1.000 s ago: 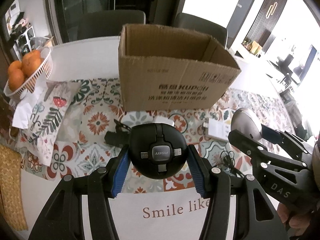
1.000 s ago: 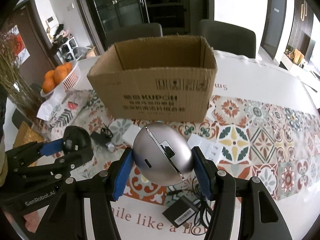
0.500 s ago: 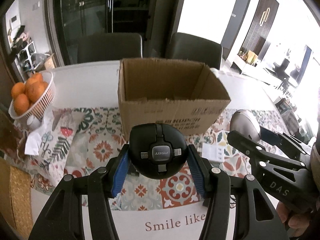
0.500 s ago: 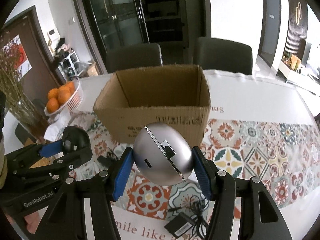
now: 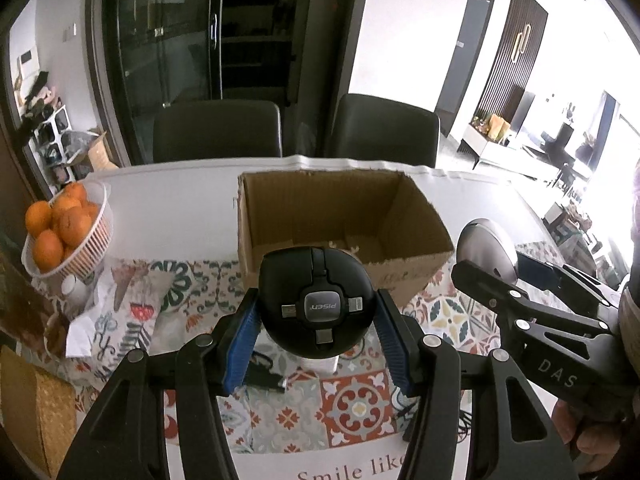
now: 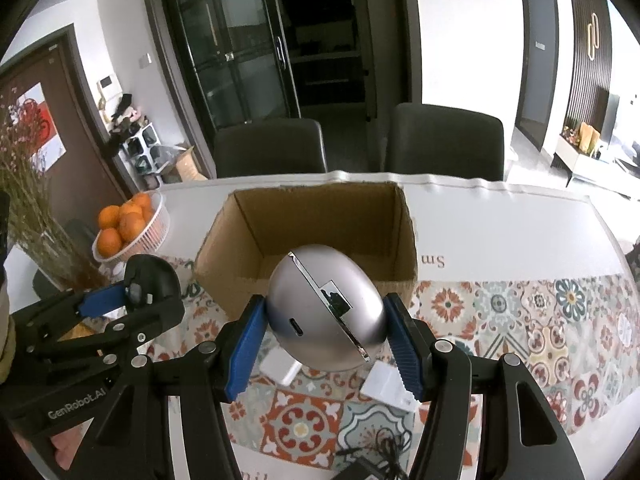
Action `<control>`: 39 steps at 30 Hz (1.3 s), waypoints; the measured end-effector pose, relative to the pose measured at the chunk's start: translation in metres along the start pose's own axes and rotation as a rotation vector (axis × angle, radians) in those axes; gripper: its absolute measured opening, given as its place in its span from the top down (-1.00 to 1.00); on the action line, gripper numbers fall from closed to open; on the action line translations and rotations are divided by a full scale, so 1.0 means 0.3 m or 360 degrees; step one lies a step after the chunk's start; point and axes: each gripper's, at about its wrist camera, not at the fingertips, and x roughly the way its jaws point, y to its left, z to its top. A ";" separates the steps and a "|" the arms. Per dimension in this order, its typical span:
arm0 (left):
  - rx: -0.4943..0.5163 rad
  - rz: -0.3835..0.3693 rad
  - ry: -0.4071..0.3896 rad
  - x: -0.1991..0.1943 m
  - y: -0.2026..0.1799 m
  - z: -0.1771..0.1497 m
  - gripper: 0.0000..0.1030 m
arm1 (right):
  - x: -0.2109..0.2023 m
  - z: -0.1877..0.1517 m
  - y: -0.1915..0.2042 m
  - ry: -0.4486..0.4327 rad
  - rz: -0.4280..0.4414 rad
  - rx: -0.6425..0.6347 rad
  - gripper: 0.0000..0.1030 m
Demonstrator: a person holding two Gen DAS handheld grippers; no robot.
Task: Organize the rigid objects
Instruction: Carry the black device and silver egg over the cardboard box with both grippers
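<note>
Black round cable hub (image 5: 316, 306) pinched in left tongs (image 5: 316, 336), silver egg-shaped gadget (image 6: 326, 314) pinched in right tongs (image 6: 325, 346); both held above patterned worktop (image 6: 520, 320), just before open cardboard box (image 5: 344, 216). Basket of oranges (image 5: 60, 232) off left.

Daylight floods in from the far right, where the bright room (image 5: 580, 148) is blown out to near white in the left wrist view. The dark glass cabinet (image 6: 256, 52) at the far centre stays dim, with faint reflections. The white tablecloth (image 6: 500, 232) reads evenly lit, with soft shadows. Both views are sharp at the centre; straight lines bow toward the edges, and black vignetting fills the corners. Glare glints off the silver shell (image 6: 320, 312).
</note>
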 end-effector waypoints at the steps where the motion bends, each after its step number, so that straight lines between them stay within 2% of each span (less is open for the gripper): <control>1: 0.0002 0.0000 -0.0006 -0.001 0.000 0.011 -0.07 | 0.000 0.009 0.000 -0.0004 0.0001 0.0000 -0.16; 8: 0.0021 -0.0007 -0.0036 0.011 0.008 0.092 -0.07 | 0.010 0.088 -0.003 -0.0033 0.0012 0.0007 -0.16; 20: 0.0066 -0.0005 -0.0025 0.066 0.009 0.211 -0.07 | 0.087 0.198 -0.027 0.0024 0.0011 0.0009 -0.16; 29: 0.0124 0.0016 0.0066 0.163 0.019 0.277 -0.07 | 0.180 0.278 -0.037 0.0112 -0.0027 -0.0046 -0.16; 39: 0.0149 0.0019 0.0204 0.287 0.033 0.324 -0.07 | 0.315 0.323 -0.057 0.0279 -0.0023 -0.0055 -0.16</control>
